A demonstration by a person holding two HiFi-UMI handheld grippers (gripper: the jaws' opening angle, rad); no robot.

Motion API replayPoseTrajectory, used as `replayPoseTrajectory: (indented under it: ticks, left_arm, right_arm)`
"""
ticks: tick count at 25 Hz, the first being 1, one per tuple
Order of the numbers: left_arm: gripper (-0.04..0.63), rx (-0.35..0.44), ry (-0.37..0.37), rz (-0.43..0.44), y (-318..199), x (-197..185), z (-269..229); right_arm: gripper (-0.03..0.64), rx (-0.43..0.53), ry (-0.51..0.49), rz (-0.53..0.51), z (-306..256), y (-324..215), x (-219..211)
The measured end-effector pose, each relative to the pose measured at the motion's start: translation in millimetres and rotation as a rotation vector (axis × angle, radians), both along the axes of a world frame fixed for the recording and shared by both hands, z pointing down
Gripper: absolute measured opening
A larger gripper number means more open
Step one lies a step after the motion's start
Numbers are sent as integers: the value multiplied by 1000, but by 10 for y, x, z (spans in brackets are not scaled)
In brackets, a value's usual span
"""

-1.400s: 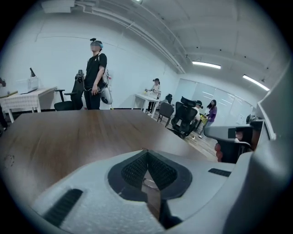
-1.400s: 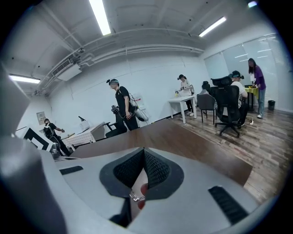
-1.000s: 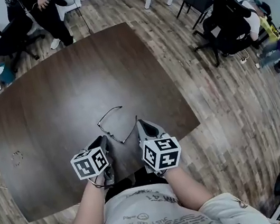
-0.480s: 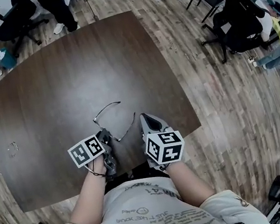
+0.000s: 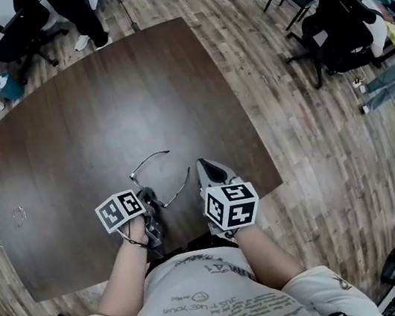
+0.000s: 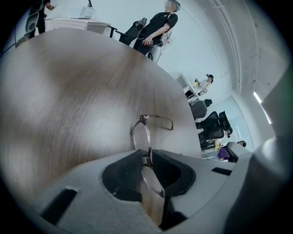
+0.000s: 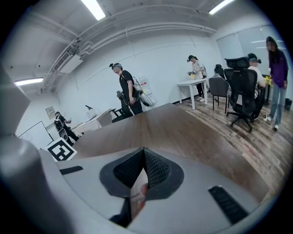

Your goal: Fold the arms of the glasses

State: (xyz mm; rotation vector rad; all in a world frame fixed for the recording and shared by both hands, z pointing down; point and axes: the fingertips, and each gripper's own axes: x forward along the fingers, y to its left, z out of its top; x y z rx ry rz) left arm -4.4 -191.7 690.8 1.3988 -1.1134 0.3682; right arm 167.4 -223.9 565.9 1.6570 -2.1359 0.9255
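The left gripper has sunk toward the table over the last second and rolled at the wrist, carrying the glasses down with it. Meanwhile the right gripper has slid across, so that its tips now sit just beside the end of the nearer arm. I read this as the set-up for the first fold, with one gripper steadying the frame and the other placed to sweep an arm inward. Neither arm has yet been turned in. The left gripper is clamped on the bridge of the glasses, one lens poking out ahead of its jaws and the other lying back between them. The far arm runs off to the right from the hinge beyond that gripper's tips. The right gripper is clenched with its pads pressed together and nothing gripped. A small brownish bit shows low in the gap behind its pads, and I cannot tell what it is. By count there is one pair of glasses, with two lenses and two arms, both arms standing open. There are also two grippers, one dark wooden table, and one small pale tangle lying well off to the left of the left gripper.
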Motion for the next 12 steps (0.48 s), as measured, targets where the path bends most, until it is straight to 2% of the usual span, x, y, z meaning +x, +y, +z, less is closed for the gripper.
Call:
replayPoseTrajectory:
  ticks: [4, 12]
  left_arm:
    - [41, -40, 14, -3, -9, -19, 36]
    - [37, -55, 42, -7, 5, -15, 18]
  right_arm:
    - [12, -4, -4, -12, 17, -45, -39]
    - [12, 4, -7, -21, -27, -82, -79]
